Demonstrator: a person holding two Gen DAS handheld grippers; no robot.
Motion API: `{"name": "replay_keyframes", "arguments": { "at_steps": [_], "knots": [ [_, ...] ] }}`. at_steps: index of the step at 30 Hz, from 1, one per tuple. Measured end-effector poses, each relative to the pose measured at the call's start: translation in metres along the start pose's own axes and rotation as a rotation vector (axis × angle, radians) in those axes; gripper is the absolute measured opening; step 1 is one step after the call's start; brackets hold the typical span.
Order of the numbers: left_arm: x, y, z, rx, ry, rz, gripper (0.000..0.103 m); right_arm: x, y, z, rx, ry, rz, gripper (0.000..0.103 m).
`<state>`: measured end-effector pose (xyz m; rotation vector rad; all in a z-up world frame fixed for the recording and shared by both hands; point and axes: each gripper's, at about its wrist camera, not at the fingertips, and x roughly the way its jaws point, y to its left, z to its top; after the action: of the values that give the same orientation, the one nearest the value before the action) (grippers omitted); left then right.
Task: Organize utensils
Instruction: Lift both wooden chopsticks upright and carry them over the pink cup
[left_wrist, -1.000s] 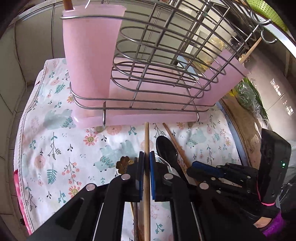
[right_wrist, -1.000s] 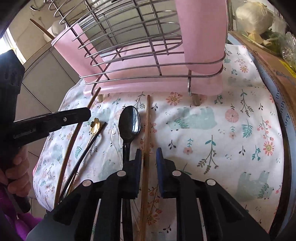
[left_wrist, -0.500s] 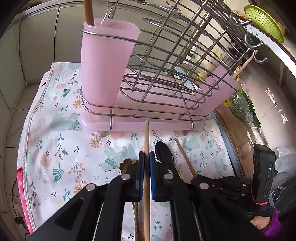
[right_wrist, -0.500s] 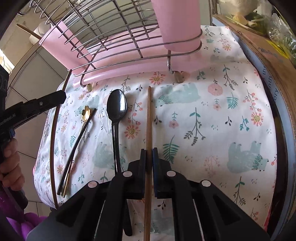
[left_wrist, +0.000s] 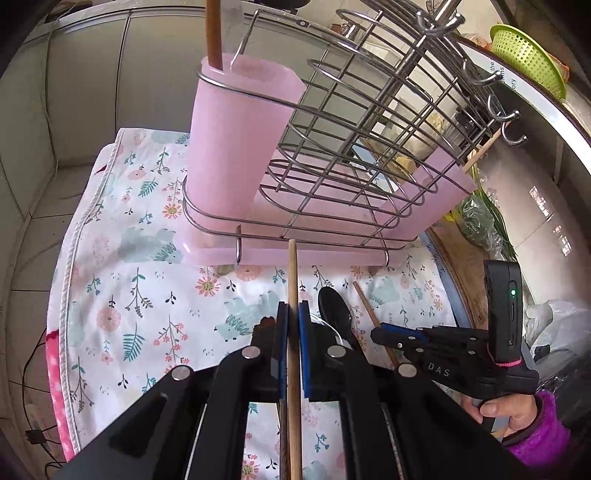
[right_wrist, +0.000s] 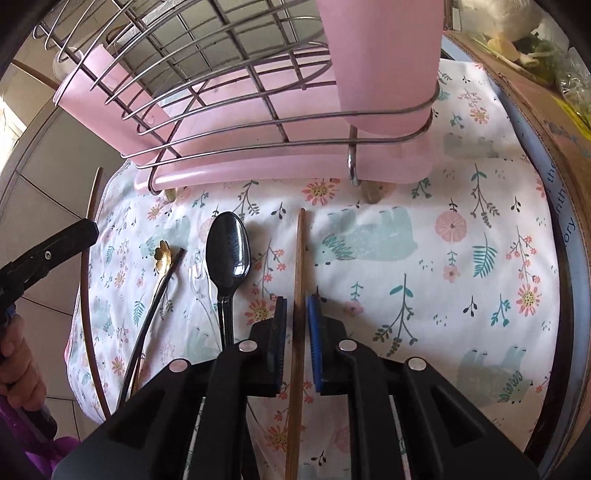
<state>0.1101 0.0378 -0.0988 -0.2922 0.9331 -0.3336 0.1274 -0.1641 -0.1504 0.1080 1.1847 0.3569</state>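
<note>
Right gripper (right_wrist: 295, 317) jaws have closed onto a chopstick (right_wrist: 298, 266).

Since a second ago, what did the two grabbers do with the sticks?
The right gripper closed its jaws on the chopstick lying on the flowery cloth; before, they stood open around it. The left gripper drew up and back from the rack, so the pink cup now shows its top. It kept a second chopstick clamped. The black spoon and gold spoon lie where they were.
</note>
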Motion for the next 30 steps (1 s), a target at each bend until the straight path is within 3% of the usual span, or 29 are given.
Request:
{"name": "replay_keyframes", "arguments": {
  "at_steps": [8, 17, 30],
  "knots": [
    [-0.037, -0.005, 0.001, 0.013, -0.095, -0.022, 0.005, -0.065, -0.017, -0.023, 0.029, -0.209, 0.066, 0.007],
    [-0.109, -0.025, 0.016, 0.025, -0.313, -0.048, 0.005, -0.159, -0.012, -0.033, 0.006, -0.501, 0.122, 0.007],
    [-0.205, -0.062, 0.069, 0.119, -0.582, -0.04, 0.005, -0.278, -0.011, 0.021, -0.036, -0.965, 0.201, 0.007]
  ]
}}
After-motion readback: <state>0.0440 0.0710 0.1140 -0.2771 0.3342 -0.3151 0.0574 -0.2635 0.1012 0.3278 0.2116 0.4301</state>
